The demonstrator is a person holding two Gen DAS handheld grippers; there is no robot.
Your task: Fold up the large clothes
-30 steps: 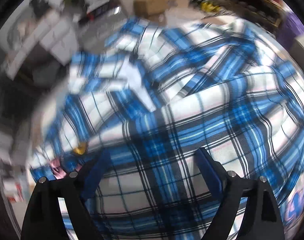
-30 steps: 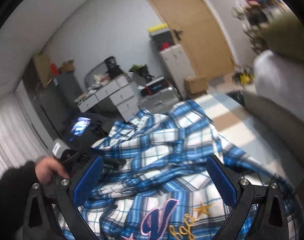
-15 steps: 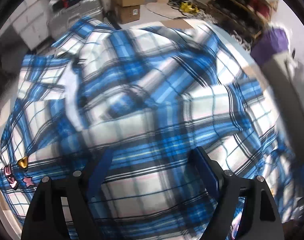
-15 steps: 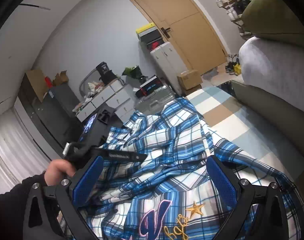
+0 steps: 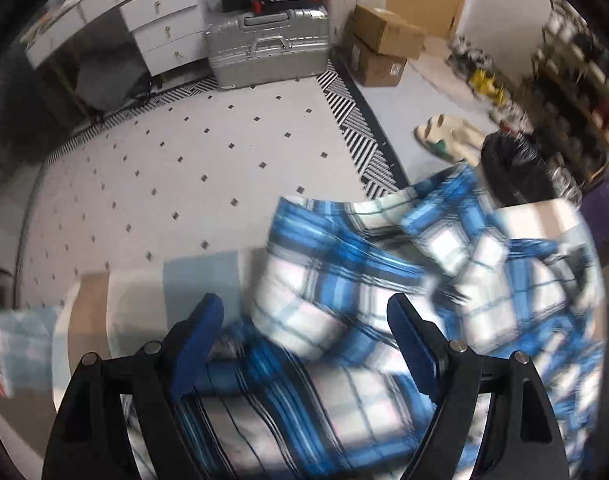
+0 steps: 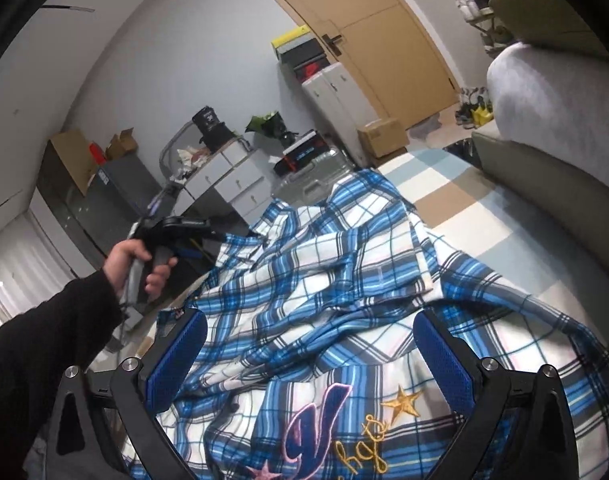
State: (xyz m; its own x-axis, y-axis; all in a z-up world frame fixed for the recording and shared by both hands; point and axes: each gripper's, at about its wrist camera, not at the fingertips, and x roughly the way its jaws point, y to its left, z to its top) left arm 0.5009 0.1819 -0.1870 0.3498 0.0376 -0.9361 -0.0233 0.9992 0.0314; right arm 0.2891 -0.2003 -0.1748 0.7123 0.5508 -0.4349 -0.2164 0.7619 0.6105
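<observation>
A large blue and white plaid shirt [image 6: 344, 280] lies crumpled on a checked blanket [image 6: 444, 184]. Embroidered letters and a gold star [image 6: 400, 402] show on its near part. My right gripper [image 6: 308, 356] is open and empty just above that near part. My left gripper [image 5: 304, 344] is open, with blurred shirt cloth [image 5: 344, 292] lying below and between its fingers. In the right wrist view the left gripper [image 6: 176, 232] is held in a hand at the shirt's far left edge, above the cloth.
A silver suitcase [image 5: 264, 52], white drawers [image 5: 160, 28] and cardboard boxes [image 5: 380, 44] stand past a dotted rug [image 5: 184, 160]. A grey sofa [image 6: 552, 128] runs along the right. A black bin bag [image 5: 512, 168] and shoe racks [image 5: 576, 88] are by the blanket's far corner.
My left gripper has swung left and lifted off the middle of the shirt to its edge, now facing the rug and suitcase. The right gripper has barely moved.
</observation>
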